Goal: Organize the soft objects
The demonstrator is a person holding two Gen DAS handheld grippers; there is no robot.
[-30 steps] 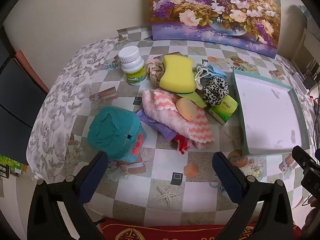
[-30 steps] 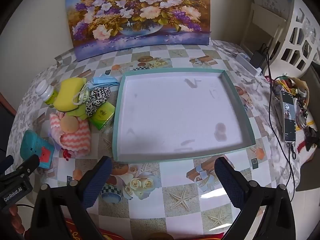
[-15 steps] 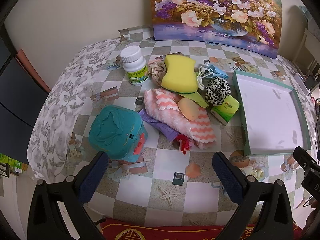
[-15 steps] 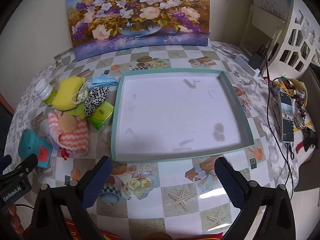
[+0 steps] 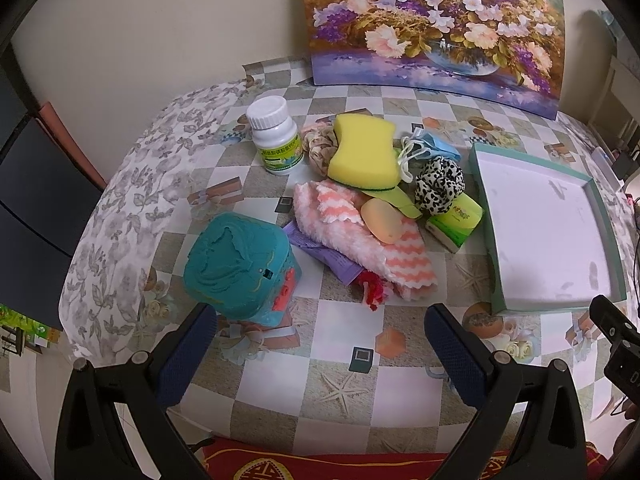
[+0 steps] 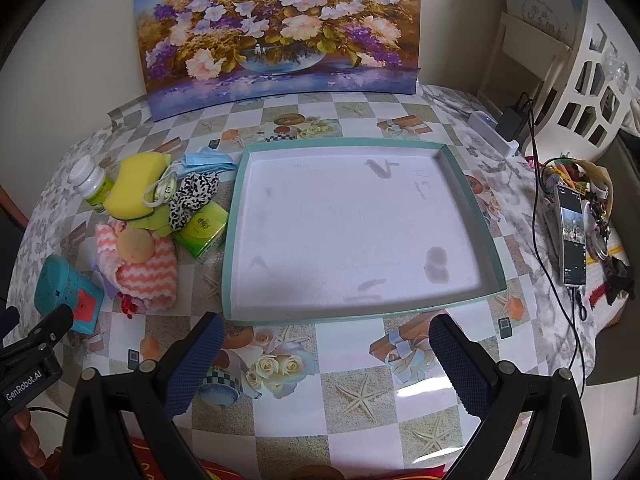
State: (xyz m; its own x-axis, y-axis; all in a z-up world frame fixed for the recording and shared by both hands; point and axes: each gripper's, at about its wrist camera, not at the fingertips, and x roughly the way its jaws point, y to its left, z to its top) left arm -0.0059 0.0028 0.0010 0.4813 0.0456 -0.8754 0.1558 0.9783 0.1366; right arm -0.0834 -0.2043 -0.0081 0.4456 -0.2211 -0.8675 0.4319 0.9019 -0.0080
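Observation:
A heap of soft things lies on the table: a yellow sponge (image 5: 363, 152), a pink zigzag towel (image 5: 356, 236) with a peach puff (image 5: 382, 220) on it, a black-and-white scrunchie (image 5: 438, 186), a blue face mask (image 5: 434, 150) and a floral cloth (image 5: 320, 146). A teal-rimmed tray (image 6: 236, 240) with a white floor stands right of the heap, with nothing in it. My left gripper (image 5: 320, 344) hangs open near the table's front edge, before the heap. My right gripper (image 6: 326, 354) is open too, in front of the tray's near rim.
A teal box (image 5: 240, 264) stands near my left fingers. A white pill bottle (image 5: 274, 136) and a green tissue pack (image 5: 456, 220) sit by the heap. A flower painting (image 6: 276, 36) leans on the wall. A phone (image 6: 572, 240), cables and a charger (image 6: 512, 124) lie at the right.
Both grippers have drifted back slightly, and the heap and tray look a little farther off. Nothing on the table has moved.

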